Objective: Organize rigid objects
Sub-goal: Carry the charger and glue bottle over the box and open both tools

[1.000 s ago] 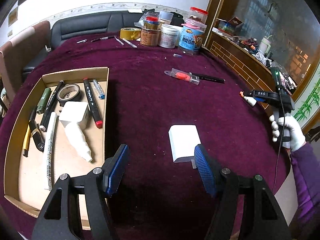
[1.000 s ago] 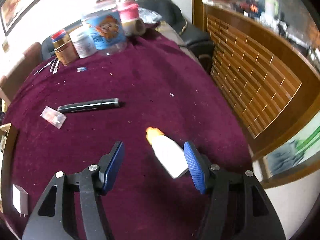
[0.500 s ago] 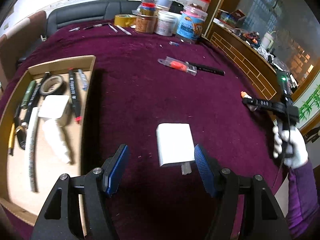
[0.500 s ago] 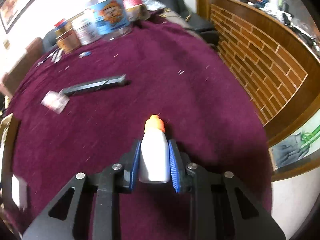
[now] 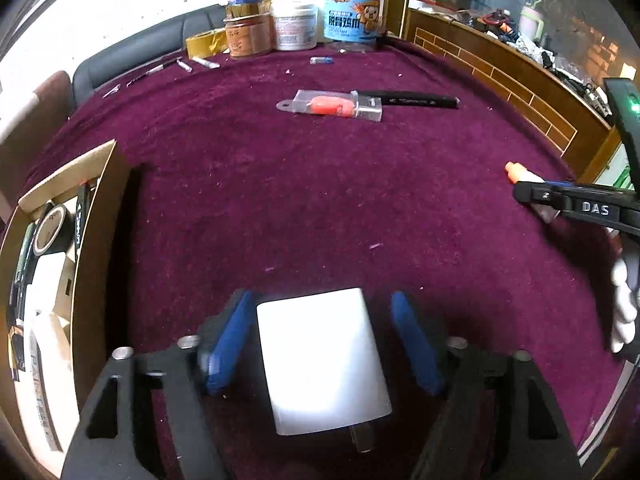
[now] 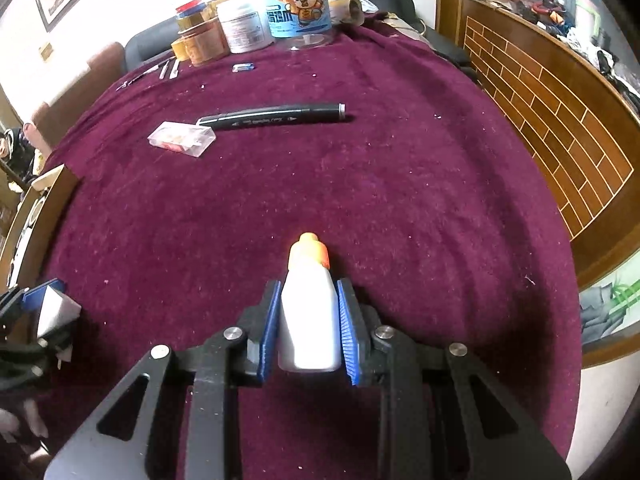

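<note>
Cardboard tray (image 5: 94, 216) holds tape and markers; right claw (image 6: 308, 320) clamps bottle (image 6: 306, 312), left claw (image 5: 320, 344) apart.

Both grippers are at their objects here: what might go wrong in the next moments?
1. The left gripper straddles the white charger, but the right pad looks clear of it, so a one-sided close may twist it; its prong points back between the fingers.
2. The right gripper clamps the smooth white bottle by its sides only; it may slip or tilt when lifted.
3. Both loads head for the crowded cardboard box, whose wall could catch them.
</note>
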Demonstrator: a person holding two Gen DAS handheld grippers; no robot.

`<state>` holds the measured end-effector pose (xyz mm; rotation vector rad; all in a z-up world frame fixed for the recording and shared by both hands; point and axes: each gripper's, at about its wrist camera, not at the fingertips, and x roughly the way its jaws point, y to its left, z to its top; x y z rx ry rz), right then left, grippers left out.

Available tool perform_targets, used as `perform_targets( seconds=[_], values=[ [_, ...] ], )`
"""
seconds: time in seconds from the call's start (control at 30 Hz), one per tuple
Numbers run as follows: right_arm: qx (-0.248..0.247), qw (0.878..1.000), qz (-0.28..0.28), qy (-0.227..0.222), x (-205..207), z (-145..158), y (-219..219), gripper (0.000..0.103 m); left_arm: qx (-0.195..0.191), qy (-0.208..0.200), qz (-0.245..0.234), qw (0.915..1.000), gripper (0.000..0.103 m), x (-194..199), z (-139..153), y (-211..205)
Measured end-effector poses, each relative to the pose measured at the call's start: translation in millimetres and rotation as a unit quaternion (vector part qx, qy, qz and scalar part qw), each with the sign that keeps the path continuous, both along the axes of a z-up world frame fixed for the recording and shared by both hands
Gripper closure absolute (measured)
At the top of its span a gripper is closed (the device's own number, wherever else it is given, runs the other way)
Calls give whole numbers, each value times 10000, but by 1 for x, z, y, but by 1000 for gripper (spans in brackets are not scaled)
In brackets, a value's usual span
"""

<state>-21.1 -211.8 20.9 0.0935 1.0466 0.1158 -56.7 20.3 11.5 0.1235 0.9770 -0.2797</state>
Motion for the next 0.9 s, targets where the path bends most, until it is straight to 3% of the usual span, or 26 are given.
perform_targets(
  seconds=[0.23,0.5,0.9],
  values=[
    [-115,9999,-66,17,3,1,4,79,-730,259,-106,9969,62,-4,9,23],
    [283,9994,-9,-180,-15,20,18,79,-1668,-9,-110,9859,63,-34,45,64],
    [775,9906,1009,-494,-34,64,120,79,-2257,-384,274,9730,63,-64,78,141]
  ],
)
